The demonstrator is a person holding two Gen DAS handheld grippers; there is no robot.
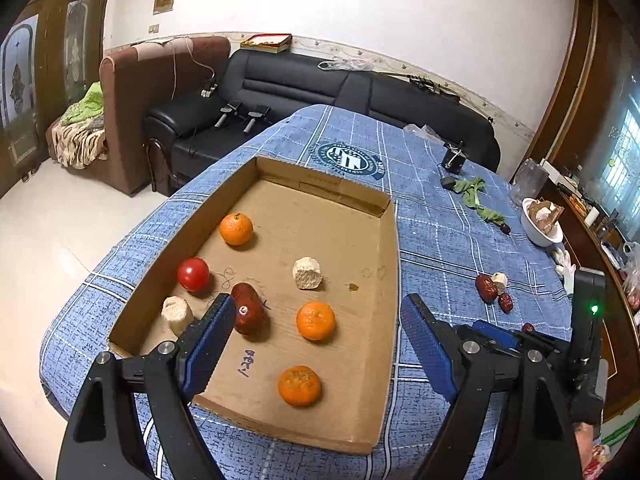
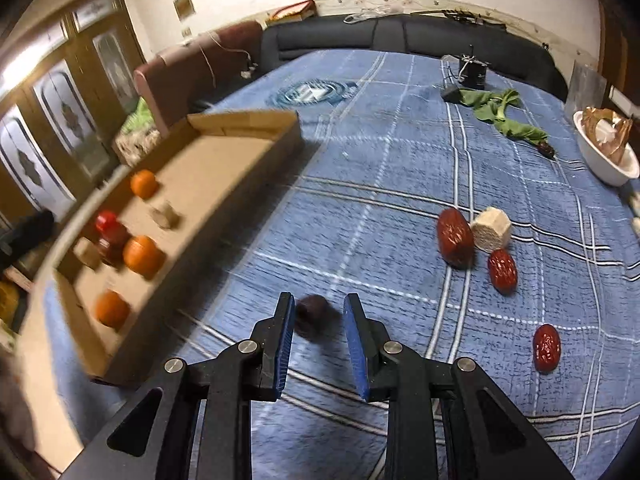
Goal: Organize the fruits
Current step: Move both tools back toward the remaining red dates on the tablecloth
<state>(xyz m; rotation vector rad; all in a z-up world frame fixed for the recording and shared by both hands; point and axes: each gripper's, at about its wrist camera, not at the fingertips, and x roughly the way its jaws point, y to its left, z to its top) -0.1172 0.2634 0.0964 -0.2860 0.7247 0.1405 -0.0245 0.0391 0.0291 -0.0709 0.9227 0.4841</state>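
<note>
A shallow cardboard tray (image 1: 384, 240) lies on the blue checked tablecloth. In it are three oranges (image 1: 316, 320), a red tomato (image 1: 193, 274), a dark red apple (image 1: 248, 309) and two pale corn-cob pieces (image 1: 307, 273). My left gripper (image 1: 316, 320) is open above the tray's near half and holds nothing. In the right wrist view my right gripper (image 2: 318, 314) is partly open around a blurred dark fruit (image 2: 314, 316); I cannot tell whether the pads touch it. Three red dates (image 2: 455, 237) and a corn-cob piece (image 2: 490, 228) lie to its right.
A white bowl (image 2: 600, 168) with brown wrapping stands at the table's right edge. Green leaves (image 2: 500, 114) and a small black device (image 2: 472, 70) lie at the far side. A black sofa (image 1: 280, 92) stands behind the table. The tray (image 2: 224, 216) is left of my right gripper.
</note>
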